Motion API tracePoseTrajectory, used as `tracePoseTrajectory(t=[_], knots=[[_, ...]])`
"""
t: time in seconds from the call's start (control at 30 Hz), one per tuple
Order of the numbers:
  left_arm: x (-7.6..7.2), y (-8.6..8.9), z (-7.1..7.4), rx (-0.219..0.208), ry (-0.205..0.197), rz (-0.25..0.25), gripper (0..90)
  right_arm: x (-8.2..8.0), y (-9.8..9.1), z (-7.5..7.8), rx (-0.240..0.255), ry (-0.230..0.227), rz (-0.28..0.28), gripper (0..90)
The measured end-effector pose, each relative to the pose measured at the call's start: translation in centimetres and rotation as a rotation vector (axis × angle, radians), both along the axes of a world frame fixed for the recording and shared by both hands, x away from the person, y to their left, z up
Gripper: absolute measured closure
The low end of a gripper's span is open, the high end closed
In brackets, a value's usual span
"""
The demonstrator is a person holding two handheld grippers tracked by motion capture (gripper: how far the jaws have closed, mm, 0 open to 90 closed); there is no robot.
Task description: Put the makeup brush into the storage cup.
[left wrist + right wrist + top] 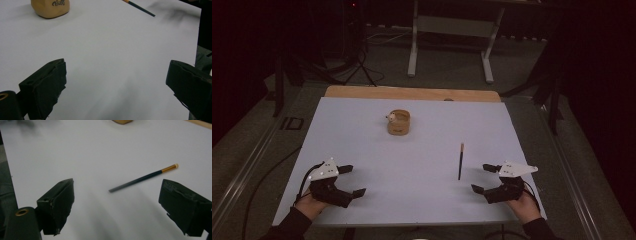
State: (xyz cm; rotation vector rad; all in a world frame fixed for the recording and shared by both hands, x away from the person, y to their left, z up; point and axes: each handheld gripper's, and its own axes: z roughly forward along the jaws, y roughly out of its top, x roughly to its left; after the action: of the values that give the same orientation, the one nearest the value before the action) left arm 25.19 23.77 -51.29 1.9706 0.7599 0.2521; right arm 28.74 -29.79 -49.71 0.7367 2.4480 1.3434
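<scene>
left gripper point(351, 180): black body, grey three-cornered top plate with pale dots, black cable trailing off. right gripper point(484, 178): same black build, same plate. jaws are blocky black pads with ragged edges; brass-ringed hole near each base. person wears dark sleeves point(292, 226).

Surface: my table point(362, 95) has a light wooden top, its bare wood showing as a strip along the far edge.
Covering: a white sheet point(412, 165) lies flat over nearly all of the top, reaching the near edge.
Item 1: a tan round container point(398, 122) stands upright on the sheet, toward the far middle.
Item 2: a dark pencil point(460, 161) with a gold band at its far end lies flat on the sheet, well apart from the container, toward my right.
</scene>
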Motion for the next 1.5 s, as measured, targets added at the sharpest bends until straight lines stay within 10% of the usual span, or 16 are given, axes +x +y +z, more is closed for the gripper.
tracePoseTrajectory(t=[0.43,0.93,1.03,1.5], knots=[[-0.3,0.0,0.6,-0.023,-0.032,-0.005,3.7,-0.1,0.4,1.4,0.004,-0.03,0.026,11.4],[-0.3,-0.3,0.9,-0.044,-0.046,-0.019,3.7,1.1,2.1,6.9,-0.031,-0.147,-0.046,14.4],[-0.3,-0.3,0.9,-0.047,-0.046,-0.021,3.7,2.2,2.8,7.4,-0.035,-0.027,-0.078,14.0],[-0.3,-0.4,0.9,-0.061,-0.054,-0.042,3.7,4.8,5.7,6.1,-0.098,0.042,-0.284,11.7]])
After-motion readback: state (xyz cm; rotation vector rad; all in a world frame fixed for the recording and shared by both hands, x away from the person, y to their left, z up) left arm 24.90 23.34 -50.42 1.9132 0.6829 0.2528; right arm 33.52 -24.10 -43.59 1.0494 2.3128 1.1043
